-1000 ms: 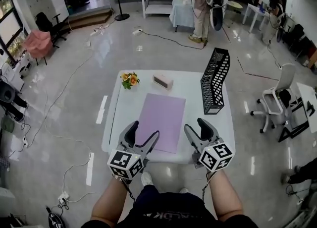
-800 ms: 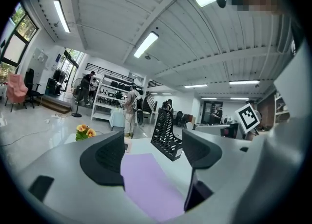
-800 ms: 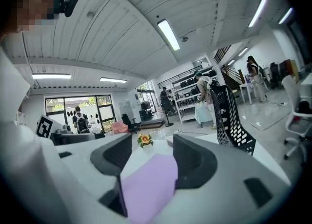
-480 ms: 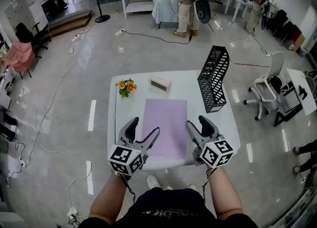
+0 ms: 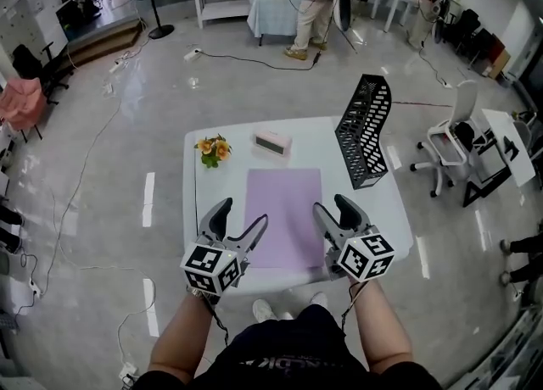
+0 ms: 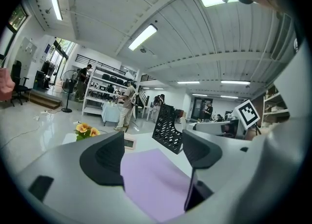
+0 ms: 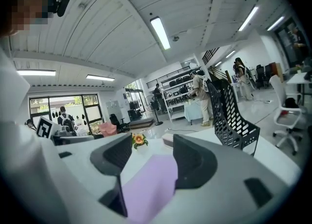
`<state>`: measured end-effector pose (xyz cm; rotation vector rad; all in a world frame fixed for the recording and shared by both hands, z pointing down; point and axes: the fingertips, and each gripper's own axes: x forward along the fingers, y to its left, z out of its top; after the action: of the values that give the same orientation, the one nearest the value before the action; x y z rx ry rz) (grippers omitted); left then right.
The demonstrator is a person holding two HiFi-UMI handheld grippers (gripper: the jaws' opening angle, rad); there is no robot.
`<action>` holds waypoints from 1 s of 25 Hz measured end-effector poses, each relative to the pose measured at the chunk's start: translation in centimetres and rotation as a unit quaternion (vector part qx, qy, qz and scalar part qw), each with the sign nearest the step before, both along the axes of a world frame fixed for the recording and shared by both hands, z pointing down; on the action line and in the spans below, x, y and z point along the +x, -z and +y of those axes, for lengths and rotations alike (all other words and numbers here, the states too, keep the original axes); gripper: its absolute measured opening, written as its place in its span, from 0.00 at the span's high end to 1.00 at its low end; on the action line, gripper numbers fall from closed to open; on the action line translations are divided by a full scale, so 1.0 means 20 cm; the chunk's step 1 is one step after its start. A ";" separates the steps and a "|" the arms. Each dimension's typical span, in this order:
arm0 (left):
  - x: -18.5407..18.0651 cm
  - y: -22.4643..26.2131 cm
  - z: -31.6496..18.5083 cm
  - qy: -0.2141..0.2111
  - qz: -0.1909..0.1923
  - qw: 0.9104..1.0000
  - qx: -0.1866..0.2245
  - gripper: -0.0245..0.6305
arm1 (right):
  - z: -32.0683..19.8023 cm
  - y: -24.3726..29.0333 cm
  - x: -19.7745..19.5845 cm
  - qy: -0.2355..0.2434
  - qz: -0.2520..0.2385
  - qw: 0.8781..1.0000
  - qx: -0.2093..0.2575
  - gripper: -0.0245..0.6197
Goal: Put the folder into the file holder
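We see the folder [image 5: 284,214] as a smooth, matt lilac sheet; whether card or plastic, we cannot tell. The holder [image 5: 365,130] is a matt black perforated lattice, either metal or plastic. The table [image 5: 216,189] has a smooth white top with a faint sheen. The floor [image 5: 127,125] is polished grey, glossy enough to mirror the lights. We read the left gripper [image 5: 242,217] and right gripper [image 5: 333,208] as matt grey plastic shells with dull black pads [image 6: 103,162].
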<state>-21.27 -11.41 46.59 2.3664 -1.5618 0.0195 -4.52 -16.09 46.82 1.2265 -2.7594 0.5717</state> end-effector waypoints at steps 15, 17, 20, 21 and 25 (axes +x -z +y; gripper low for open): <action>0.01 -0.40 -0.31 0.020 -0.008 0.996 -0.091 0.41 | -0.37 -0.38 0.08 -0.002 0.005 0.997 -0.077 0.58; 0.00 -0.49 -0.37 0.024 -0.010 0.994 -0.109 0.41 | -0.44 -0.47 0.09 -0.002 0.008 0.995 -0.097 0.58; -0.03 -0.62 -0.45 0.040 -0.008 0.990 -0.137 0.40 | -0.51 -0.61 0.11 -0.001 0.010 0.992 -0.130 0.56; -0.04 -0.66 -0.46 0.046 -0.006 0.988 -0.146 0.40 | -0.53 -0.65 0.11 0.001 0.010 0.990 -0.141 0.55; -0.06 -0.78 -0.53 0.057 -0.003 0.982 -0.177 0.40 | -0.59 -0.80 0.11 0.009 0.008 0.983 -0.181 0.54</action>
<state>-22.40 -21.99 62.29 2.0016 -1.5472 0.2583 -2.23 -27.97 62.77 1.1138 -2.4975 1.0001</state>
